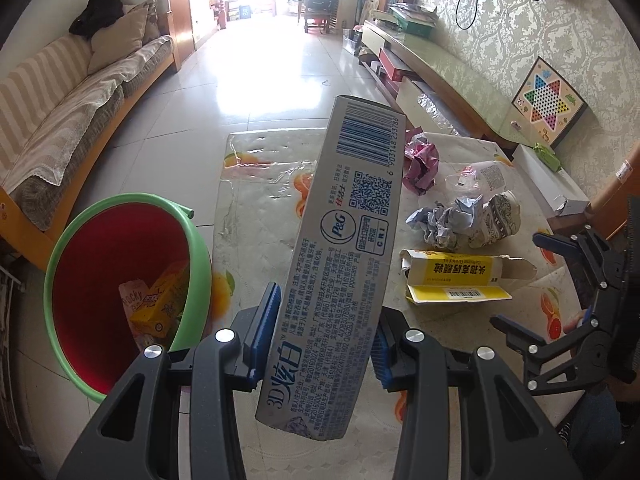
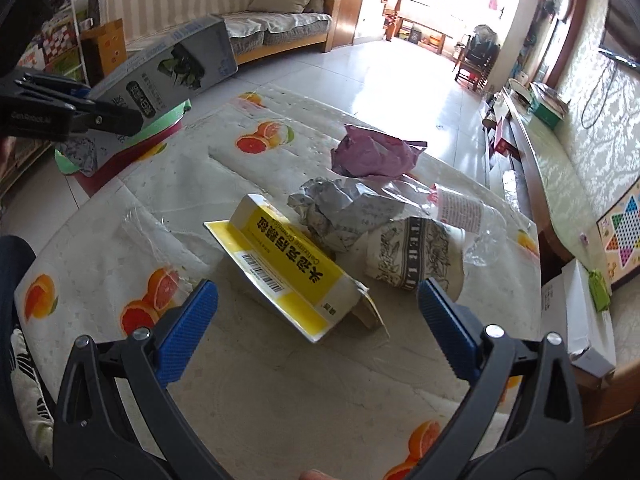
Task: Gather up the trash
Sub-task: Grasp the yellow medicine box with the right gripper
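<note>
The left gripper [image 1: 320,340] was closed on a long grey toothpaste box [image 1: 340,248], its blue pads pressing the box's two long sides near the lower end, so most of the box stuck out ahead of the pads. The grip being so far from the middle, the box could have swung or slipped out if the hand tipped sharply, and its far end could have caught the green rim of the bin [image 1: 132,200] and fallen to the floor beside it instead of inside. The bin, red inside, stood on the floor just off the table's left edge and already held a few flattened packets. The right gripper [image 2: 316,312] hung wide open and empty above the table, just short of a torn yellow box [image 2: 296,264]; that box lay open and flimsy, so closing on a loose flap might only have folded it or dragged it into the crumpled paper [image 2: 340,212] touching it behind. A patterned paper cup [image 2: 416,256], a pink wrapper [image 2: 372,152] and some clear plastic lay close around. The table [image 2: 280,380] wore a pale quilted cover printed with oranges under a glossy film. Beyond were a shiny tiled floor, a striped sofa [image 1: 68,108] on the left, a long low cabinet [image 1: 440,68] along the patterned wall on the right, and bright daylight at the far end.
</note>
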A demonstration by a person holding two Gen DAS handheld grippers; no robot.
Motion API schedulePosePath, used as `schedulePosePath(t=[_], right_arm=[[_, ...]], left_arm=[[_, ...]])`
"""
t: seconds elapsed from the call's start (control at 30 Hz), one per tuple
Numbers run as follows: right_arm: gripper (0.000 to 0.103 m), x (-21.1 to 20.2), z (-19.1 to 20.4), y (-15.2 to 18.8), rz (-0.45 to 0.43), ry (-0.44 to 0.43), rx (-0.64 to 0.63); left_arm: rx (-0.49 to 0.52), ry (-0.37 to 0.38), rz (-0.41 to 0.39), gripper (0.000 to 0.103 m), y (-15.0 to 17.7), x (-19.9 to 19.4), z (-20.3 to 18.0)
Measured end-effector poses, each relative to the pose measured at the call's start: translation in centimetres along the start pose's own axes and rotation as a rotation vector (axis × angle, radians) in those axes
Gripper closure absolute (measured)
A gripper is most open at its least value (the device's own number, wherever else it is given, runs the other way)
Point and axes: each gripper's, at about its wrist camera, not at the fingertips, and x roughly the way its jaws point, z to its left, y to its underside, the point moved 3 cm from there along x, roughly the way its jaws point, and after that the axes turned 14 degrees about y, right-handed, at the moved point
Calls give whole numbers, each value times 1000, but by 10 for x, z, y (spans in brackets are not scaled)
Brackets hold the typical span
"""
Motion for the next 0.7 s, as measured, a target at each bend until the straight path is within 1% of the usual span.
schedulePosePath(t=[0.17,0.33,0.4,0.47,0.5,0.53,0.57,0.6,0.67,0.7], right_arm=[[5,20,23,-6,4,23,-149],[5,34,33,-7,37,15,-186],[8,36,36,-8,45,8,-195],[17,40,41,-9,65,-4,-202],[20,42,41,-8,75,-8,-204],[27,44,42,-8,88,-14,-204],[32,46,45,-7,101,-15,-205],[33,47,46,-7,107,-14,-209],[40,48,47,-6,119,-27,-204],[42,47,47,-6,122,-26,-200]], left_arm=[[-24,3,-17,65,14,-13,7],[-53,-7,-33,65,25,-23,17],[-63,-10,-40,65,27,-27,21],[-70,-11,-45,65,30,-30,23],[-73,-11,-48,65,30,-31,23],[-74,-10,-51,65,31,-32,23],[-77,-9,-54,65,31,-33,24],[-79,-8,-56,65,32,-34,23],[-81,-6,-61,65,33,-35,23],[-83,-5,-61,65,34,-36,23]])
